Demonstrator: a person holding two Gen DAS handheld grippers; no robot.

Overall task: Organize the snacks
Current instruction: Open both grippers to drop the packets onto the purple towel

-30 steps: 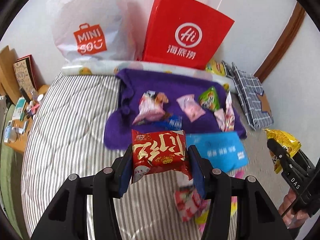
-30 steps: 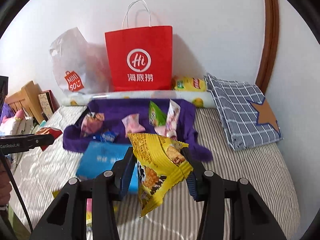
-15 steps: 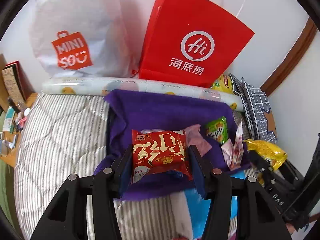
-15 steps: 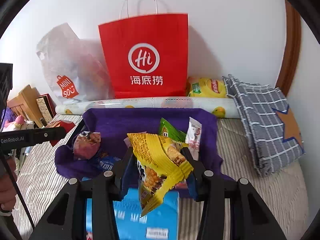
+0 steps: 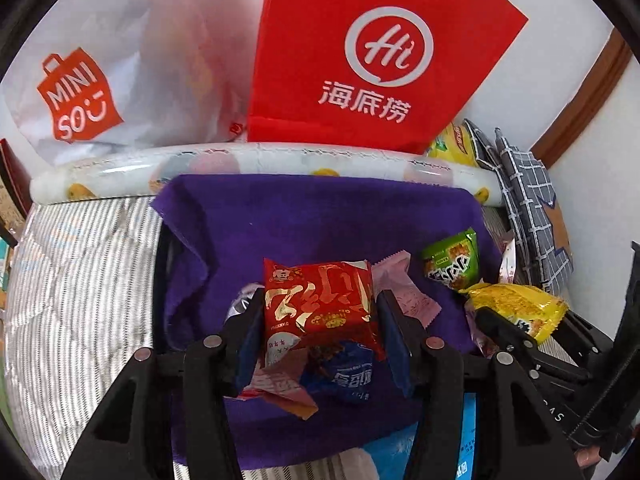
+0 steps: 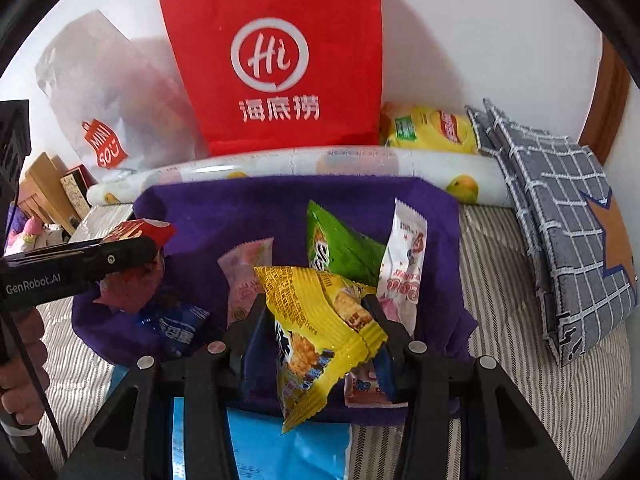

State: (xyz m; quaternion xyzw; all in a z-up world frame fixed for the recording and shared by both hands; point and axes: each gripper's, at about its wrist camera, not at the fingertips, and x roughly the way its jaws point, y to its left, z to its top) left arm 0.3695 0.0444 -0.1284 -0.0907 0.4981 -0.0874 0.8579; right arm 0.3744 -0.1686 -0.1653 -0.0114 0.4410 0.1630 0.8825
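The job looks partly done. A purple cloth [image 5: 320, 216] lies spread on the striped bed [image 5: 80, 280], and some snacks sit on it already: a green packet [image 6: 340, 248], a white and pink packet [image 6: 404, 264], a pale pink packet [image 6: 246, 272] and a small blue packet [image 5: 352, 380]. Two more snacks are in the air over the cloth. The left gripper [image 5: 320, 320] pinches a red snack packet [image 5: 320, 304] between its jaws. The left jaws have just been opening a little, with the red packet between them; the pads look like they touch its sides. The right gripper [image 6: 316, 320] pinches a yellow snack packet [image 6: 320, 328], which hangs down crumpled over the cloth. Both packets probably get put down with the others next. A blue pack [image 6: 288, 448] lies on the bed at the near edge of the cloth, so maybe it has to go on too.

The bed stands against a white wall [image 6: 480, 40]. By the wall are a big red paper bag [image 6: 276, 60] and a white plastic bag [image 5: 140, 60], with a rolled-up sheet with fruit pictures [image 6: 360, 168] lying in front of them. A grey checked cloth with a star [image 6: 560, 208] lies folded on the right side. A yellow tea pack [image 6: 428, 128] sits behind the roll
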